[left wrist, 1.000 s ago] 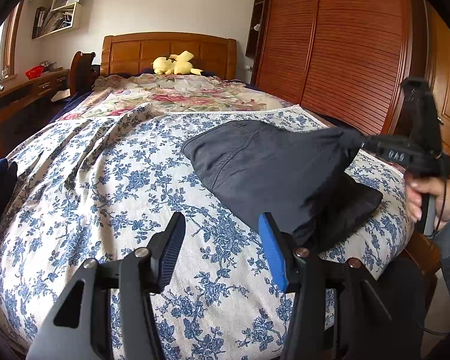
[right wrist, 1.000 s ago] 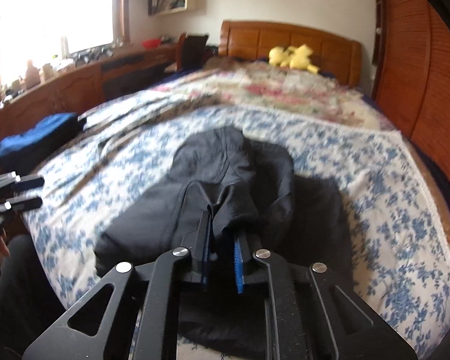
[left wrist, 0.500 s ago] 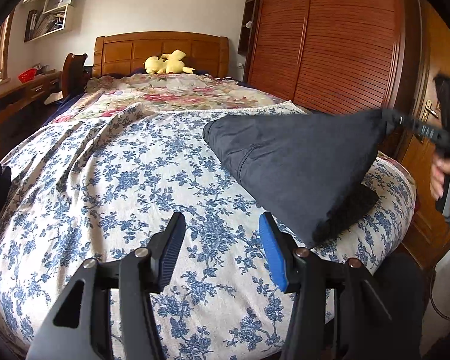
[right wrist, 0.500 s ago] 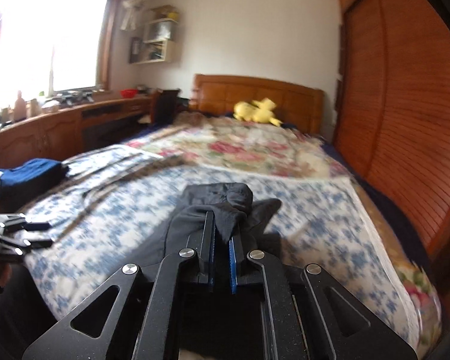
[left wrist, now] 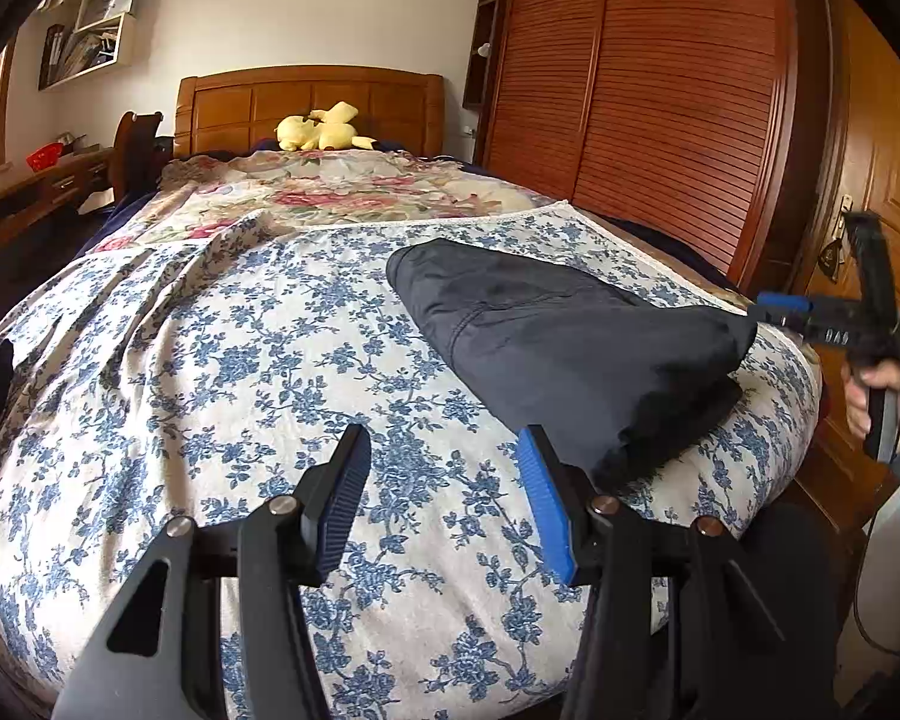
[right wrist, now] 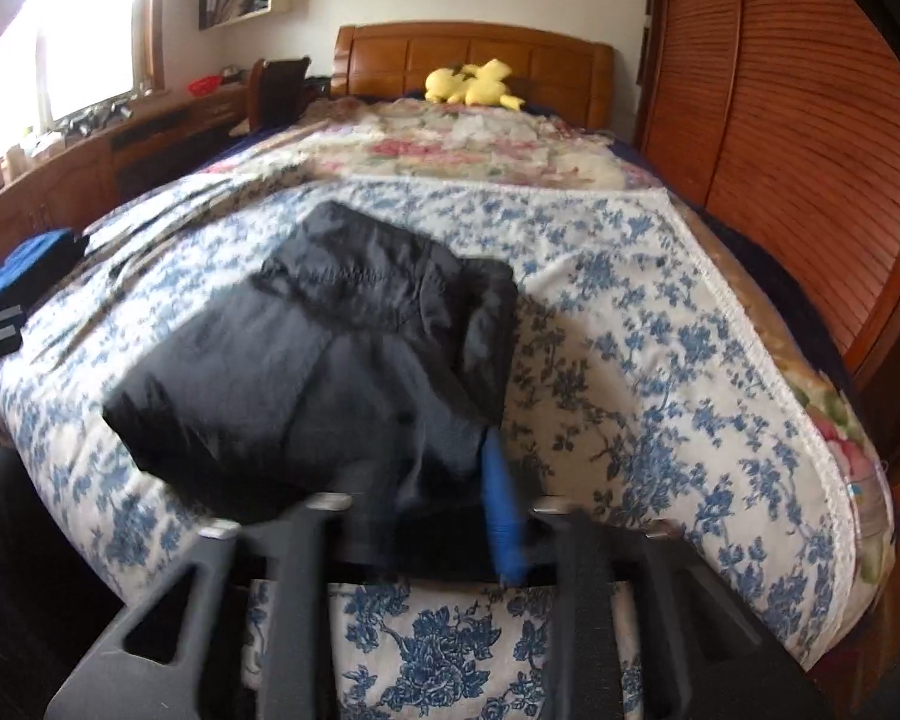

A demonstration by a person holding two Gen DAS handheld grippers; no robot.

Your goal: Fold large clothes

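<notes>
A dark navy garment [left wrist: 558,348] lies in a folded heap on the blue-flowered bedspread [left wrist: 210,360], near the bed's right front corner. In the right wrist view the garment [right wrist: 342,372] is blurred, and its near edge hangs loosely between the fingers of my right gripper [right wrist: 432,510]. Those jaws are opening, and the blue pad [right wrist: 501,510] stands clear of the cloth. The left wrist view shows this right gripper [left wrist: 780,306] at the garment's right tip, held by a hand [left wrist: 876,396]. My left gripper [left wrist: 444,498] hovers open over the bedspread just left of the garment, with nothing between its fingers.
A yellow plush toy [left wrist: 324,127] sits by the wooden headboard. A slatted wooden wardrobe [left wrist: 660,120] runs along the bed's right side. A blue folded cloth [right wrist: 24,264] lies at the bed's left edge, beside a desk [right wrist: 90,156] under the window.
The right gripper pulled the garment's corner up and out toward the bed's right edge, then its jaws spread and the cloth sagged back down. The left gripper has stayed in place.
</notes>
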